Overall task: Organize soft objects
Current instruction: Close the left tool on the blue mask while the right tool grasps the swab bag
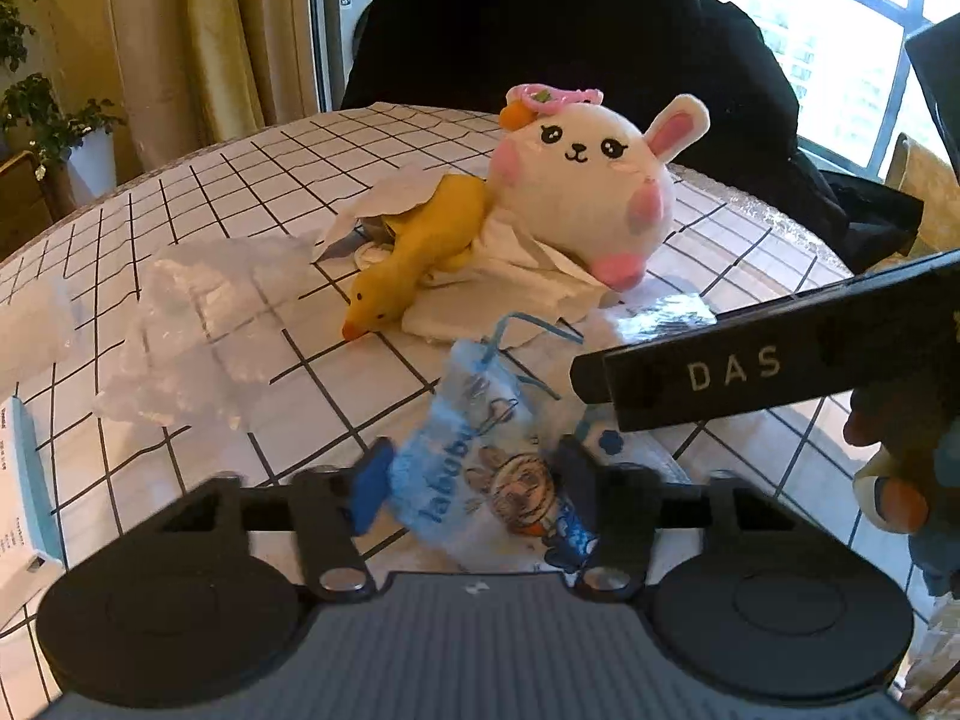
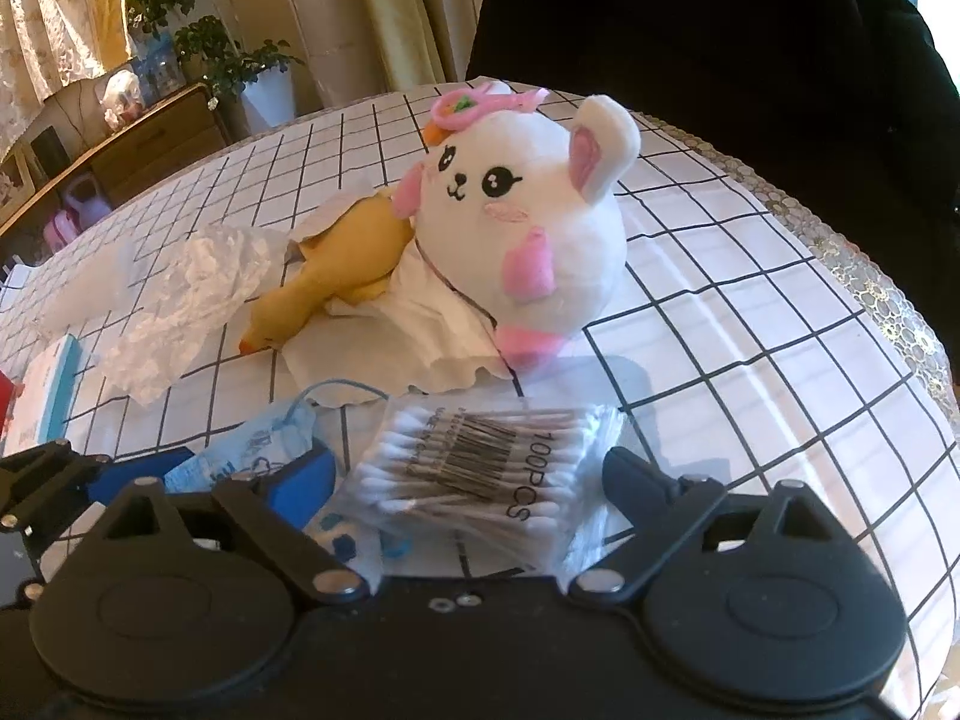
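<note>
Plastic wrap, crumpled, lies far left on the checked tablecloth. Next, yellow duck lies w/ beak toward camera, body touching white bunny plush; both rest partly on white tissue. Nearer, left gripper has fingers closed on the blue labubu bag. Right of that, right gripper has fingers spread wide around the cotton swab pack; can't tell if pads touch it.
</note>
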A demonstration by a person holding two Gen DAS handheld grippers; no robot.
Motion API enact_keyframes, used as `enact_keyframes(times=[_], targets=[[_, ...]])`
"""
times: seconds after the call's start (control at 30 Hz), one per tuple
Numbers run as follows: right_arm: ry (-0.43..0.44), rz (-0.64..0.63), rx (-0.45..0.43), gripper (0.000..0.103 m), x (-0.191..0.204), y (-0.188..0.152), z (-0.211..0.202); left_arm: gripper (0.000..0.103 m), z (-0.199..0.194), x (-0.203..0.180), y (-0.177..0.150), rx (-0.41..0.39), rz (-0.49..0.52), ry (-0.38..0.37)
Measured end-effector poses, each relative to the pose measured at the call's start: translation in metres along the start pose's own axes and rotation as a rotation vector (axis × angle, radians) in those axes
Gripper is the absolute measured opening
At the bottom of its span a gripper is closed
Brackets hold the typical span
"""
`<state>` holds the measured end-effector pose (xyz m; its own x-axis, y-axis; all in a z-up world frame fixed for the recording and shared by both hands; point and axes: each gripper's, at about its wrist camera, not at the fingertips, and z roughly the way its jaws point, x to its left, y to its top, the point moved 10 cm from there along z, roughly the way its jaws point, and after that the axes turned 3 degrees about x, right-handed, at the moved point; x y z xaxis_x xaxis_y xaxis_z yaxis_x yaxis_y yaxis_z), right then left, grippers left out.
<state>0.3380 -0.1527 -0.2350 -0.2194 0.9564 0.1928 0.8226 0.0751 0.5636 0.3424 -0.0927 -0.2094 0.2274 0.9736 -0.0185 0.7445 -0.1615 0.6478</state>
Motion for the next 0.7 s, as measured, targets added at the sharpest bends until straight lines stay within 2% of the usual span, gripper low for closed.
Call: enact_keyframes(times=[0.1, 0.17, 0.3, 0.7], targets=[[-0.011, -0.006, -0.003, 0.087, -0.001, -0.001, -0.002, 0.033, -0.002, -0.005, 0.001, 0.002, 0.013, -0.002], [-0.012, -0.012, -0.004, 0.08, 0.0, -0.001, -0.003, 0.029, -0.004, -0.008, 0.001, 0.0, 0.032, 0.009], [-0.016, -0.016, -0.013, 0.074, -0.002, -0.003, -0.01, 0.021, -0.008, -0.011, 0.0, 0.005, 0.026, -0.01], [0.02, -0.074, -0.05, 0.072, 0.004, -0.019, -0.062, 0.019, -0.046, -0.001, -0.006, -0.016, -0.034, -0.035]])
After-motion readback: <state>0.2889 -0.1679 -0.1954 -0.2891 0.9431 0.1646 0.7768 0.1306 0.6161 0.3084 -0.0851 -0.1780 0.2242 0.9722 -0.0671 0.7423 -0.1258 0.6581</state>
